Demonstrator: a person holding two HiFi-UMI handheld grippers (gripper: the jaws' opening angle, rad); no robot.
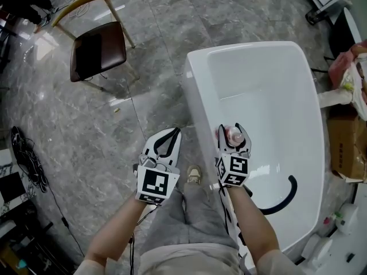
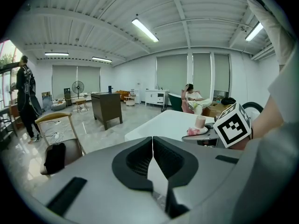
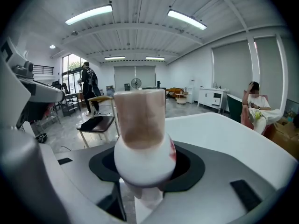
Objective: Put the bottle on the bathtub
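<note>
White round-bellied plastic bottle with a tan cap (image 3: 142, 143) stands cap-up, pinched at its belly by your right gripper (image 1: 232, 130), ready to be set down standing. Your left gripper (image 1: 170, 134), jaws pressed together on nothing, hangs aside over the grey marbled floor (image 1: 114, 125). Only the head view places the bottle just inside the glossy white bathtub's rim (image 1: 195, 85); only the right gripper view shows the pinch.

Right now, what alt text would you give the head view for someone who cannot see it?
Seen from above, the right claw grips a small bottle above a white bathtub, near its edge. The left claw, shut and empty, hangs beside it above the grey stone floor, with a brown chair further off.
</note>
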